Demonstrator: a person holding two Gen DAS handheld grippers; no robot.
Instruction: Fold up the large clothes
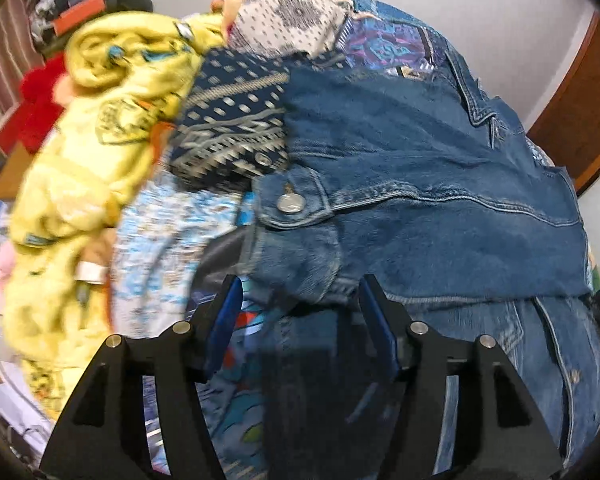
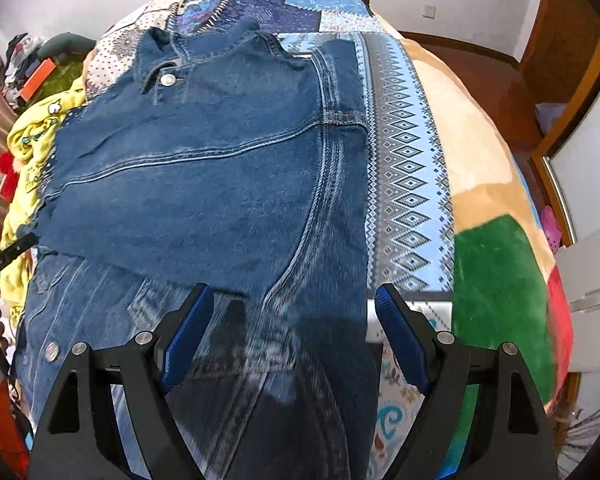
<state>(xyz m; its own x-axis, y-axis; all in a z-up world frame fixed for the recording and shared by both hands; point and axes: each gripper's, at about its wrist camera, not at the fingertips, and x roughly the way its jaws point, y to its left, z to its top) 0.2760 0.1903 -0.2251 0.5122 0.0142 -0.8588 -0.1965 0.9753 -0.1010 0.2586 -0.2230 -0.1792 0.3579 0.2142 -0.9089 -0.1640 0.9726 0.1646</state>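
Observation:
A blue denim jacket (image 2: 204,184) lies on the patterned bedspread (image 2: 408,184), one part folded over the rest. It also shows in the left wrist view (image 1: 420,184), with a buttoned cuff (image 1: 290,202) at its left edge. My left gripper (image 1: 298,300) is open, its blue pads on either side of the jacket's near left edge, just below the cuff. My right gripper (image 2: 294,304) is open over the jacket's near right part, holding nothing.
A heap of other clothes lies left of the jacket: a yellow printed garment (image 1: 100,128), a navy patterned one (image 1: 228,120) and a red piece (image 1: 36,104). A beige, green and red blanket (image 2: 496,264) covers the bed's right side. Wooden furniture (image 2: 560,40) stands behind.

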